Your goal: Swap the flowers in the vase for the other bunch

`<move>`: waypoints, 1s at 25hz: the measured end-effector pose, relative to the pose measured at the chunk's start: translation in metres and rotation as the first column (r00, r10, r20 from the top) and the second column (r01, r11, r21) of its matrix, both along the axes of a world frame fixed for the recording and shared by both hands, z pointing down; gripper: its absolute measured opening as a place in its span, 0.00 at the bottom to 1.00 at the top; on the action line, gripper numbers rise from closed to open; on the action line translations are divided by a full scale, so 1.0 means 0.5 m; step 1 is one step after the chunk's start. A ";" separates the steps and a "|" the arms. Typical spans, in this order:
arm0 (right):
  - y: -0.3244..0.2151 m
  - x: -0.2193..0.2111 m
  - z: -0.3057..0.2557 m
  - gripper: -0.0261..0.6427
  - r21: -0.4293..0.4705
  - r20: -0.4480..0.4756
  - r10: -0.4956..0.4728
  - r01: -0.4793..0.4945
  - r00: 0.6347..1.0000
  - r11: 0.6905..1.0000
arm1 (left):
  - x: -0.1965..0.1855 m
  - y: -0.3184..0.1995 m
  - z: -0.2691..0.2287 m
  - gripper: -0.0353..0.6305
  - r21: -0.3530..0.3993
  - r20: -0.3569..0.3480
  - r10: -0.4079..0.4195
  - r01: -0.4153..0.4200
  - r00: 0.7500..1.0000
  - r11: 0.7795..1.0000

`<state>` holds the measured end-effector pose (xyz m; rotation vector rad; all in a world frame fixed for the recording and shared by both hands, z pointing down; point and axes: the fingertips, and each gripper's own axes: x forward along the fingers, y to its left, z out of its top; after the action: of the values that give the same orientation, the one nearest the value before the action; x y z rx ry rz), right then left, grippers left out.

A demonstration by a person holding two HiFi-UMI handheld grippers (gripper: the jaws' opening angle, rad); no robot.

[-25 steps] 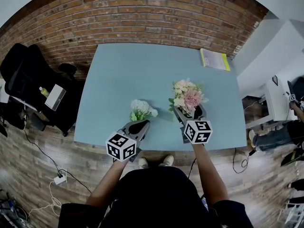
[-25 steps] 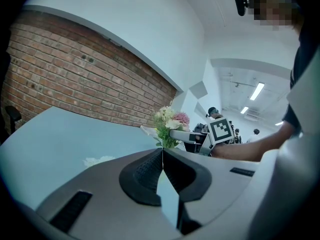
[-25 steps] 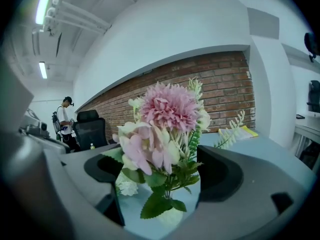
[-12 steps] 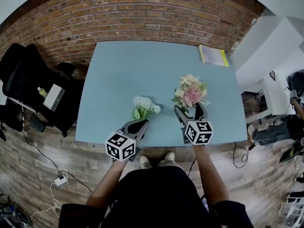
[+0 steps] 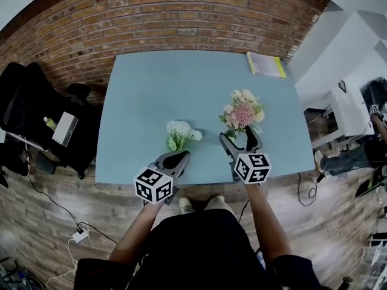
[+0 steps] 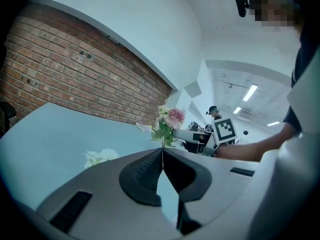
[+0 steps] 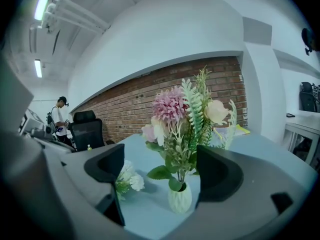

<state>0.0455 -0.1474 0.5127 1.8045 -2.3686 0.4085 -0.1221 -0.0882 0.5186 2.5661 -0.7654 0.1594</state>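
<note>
Right gripper view: right gripper (image 7: pixel 159 168) has its jaws wide apart and nothing clamped. Dead ahead, framed between them and nearer the right-hand one, stands the white vase (image 7: pixel 179 199), with no pad touching it. The pink bunch (image 7: pixel 185 119) rises upright from it, its long axis vertical and so crosswise to the near-level jaws. The vase sits by the table (image 5: pixel 181 83) near edge, right of middle. The left gripper (image 5: pixel 180 157) is closed and empty; the white bunch (image 5: pixel 181 135) lies just beyond it. The right hand is the nearer to the vase.
</note>
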 end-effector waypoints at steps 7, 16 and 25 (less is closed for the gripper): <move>0.007 0.009 -0.005 0.69 0.009 0.016 -0.002 0.002 1.000 1.000 | 0.017 -0.006 -0.009 0.07 0.013 0.004 0.023 -0.023 1.000 1.000; 0.016 0.015 -0.013 0.69 0.022 0.031 -0.023 0.022 0.999 0.999 | 0.044 -0.010 -0.028 0.07 0.037 0.006 0.013 -0.013 1.000 0.999; 0.041 0.040 -0.022 0.69 0.021 0.046 -0.063 0.062 0.997 0.998 | 0.094 0.014 -0.033 0.07 0.027 0.003 0.007 -0.007 1.000 1.000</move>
<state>0.0654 -0.1268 0.5018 1.7429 -2.4612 0.4256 -0.0748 -0.0811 0.5023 2.5946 -0.7645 0.1558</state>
